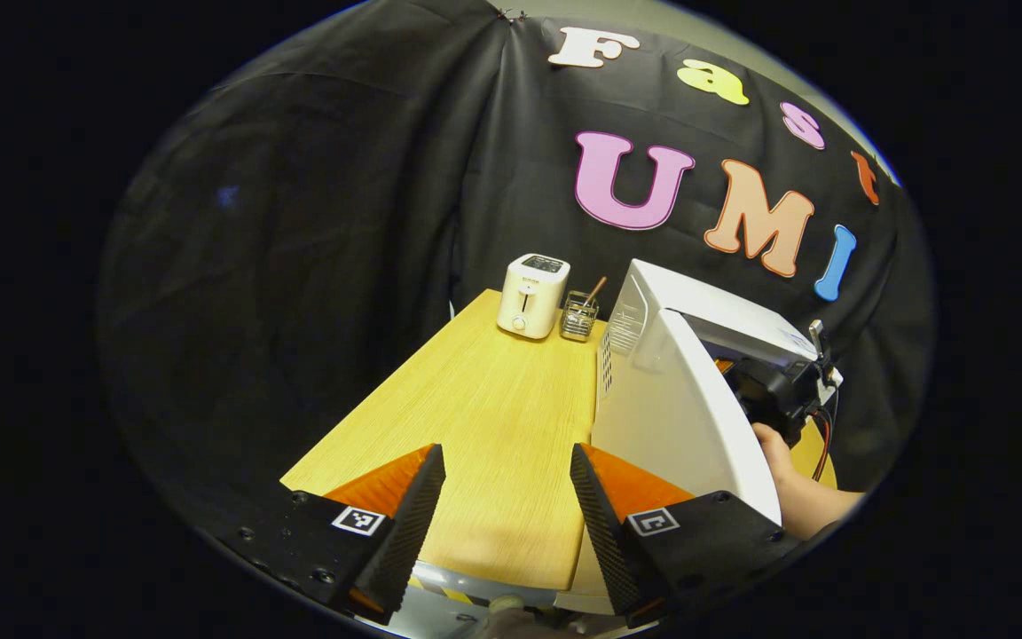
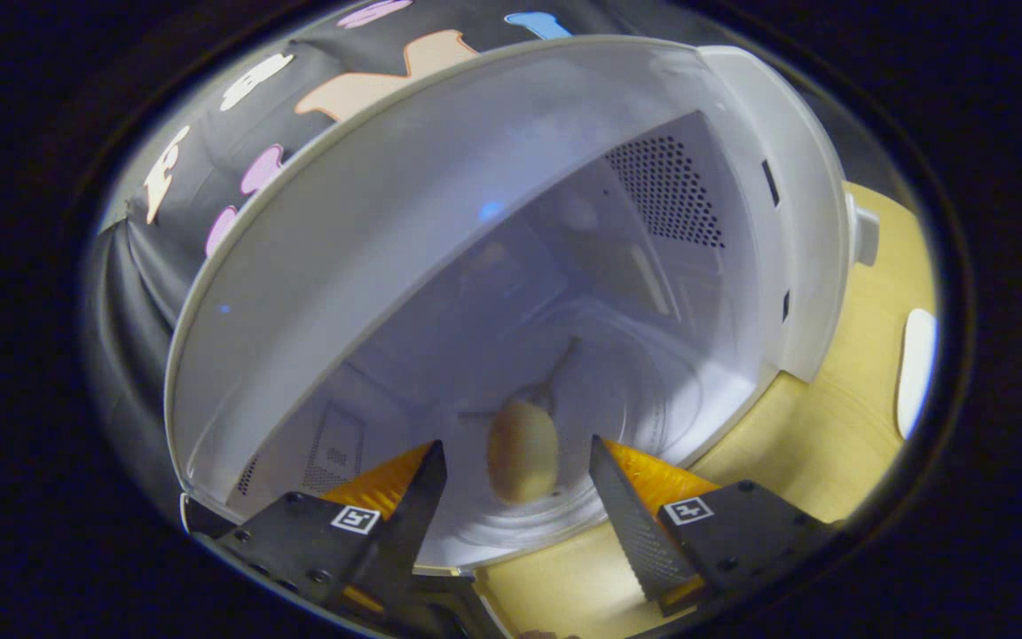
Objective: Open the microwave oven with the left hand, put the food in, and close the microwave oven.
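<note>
While right gripper (image 2: 515,484) gapes, food (image 2: 522,451) rests inside microwave (image 2: 440,204)

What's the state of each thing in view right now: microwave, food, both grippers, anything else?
microwave door: swung open
microwave cavity: open to the front, food inside
food: on the turntable, between the right gripper's fingers but not touched
right gripper: open, at the cavity mouth
left gripper: open, holding nothing, over the table
toaster: upright at the table's far end
glass holder: upright beside the toaster, a stick in it
</note>
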